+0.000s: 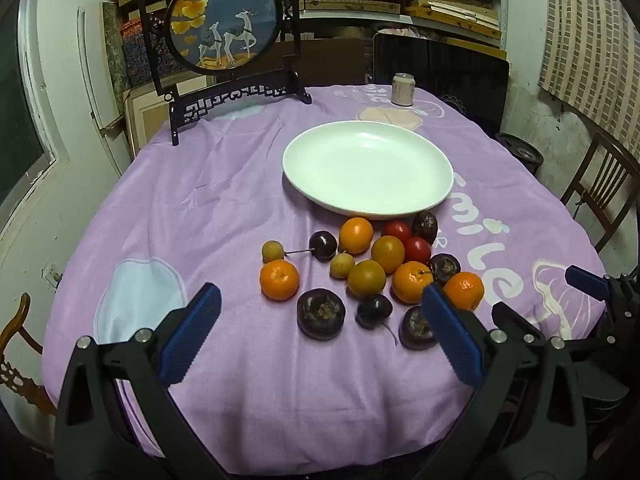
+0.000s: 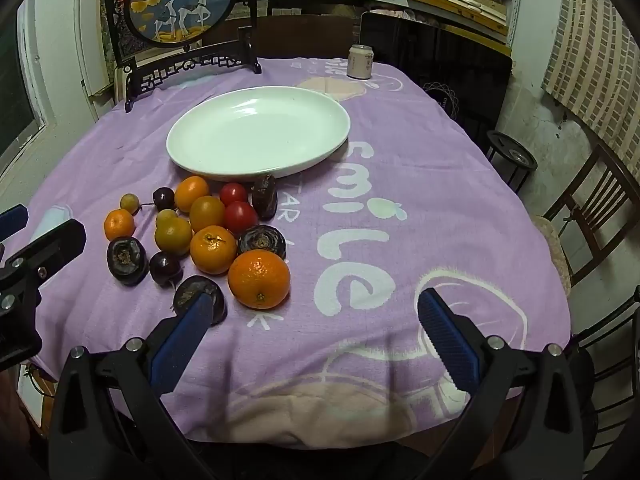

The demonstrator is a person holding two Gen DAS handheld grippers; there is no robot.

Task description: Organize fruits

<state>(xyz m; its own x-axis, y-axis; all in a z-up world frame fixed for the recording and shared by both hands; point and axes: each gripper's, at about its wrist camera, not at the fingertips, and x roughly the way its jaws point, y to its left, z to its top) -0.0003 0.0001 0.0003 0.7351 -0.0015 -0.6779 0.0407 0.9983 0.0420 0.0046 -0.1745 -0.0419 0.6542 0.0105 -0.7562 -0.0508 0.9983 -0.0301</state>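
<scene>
Evidently we are at the start, both the left gripper and right gripper hovering with jaws released and empty, the fruits clustered on the tabletop just before the bare white plate, so next we should close on one.

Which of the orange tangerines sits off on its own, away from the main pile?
The left-most tangerine, beside the small yellow fruit; the other tangerines touch neighbouring fruit.

Black hand-held gripper, blue ribbed pads

A white plate and orange, red and dark purple fruits sit on lilac cloth.
</scene>
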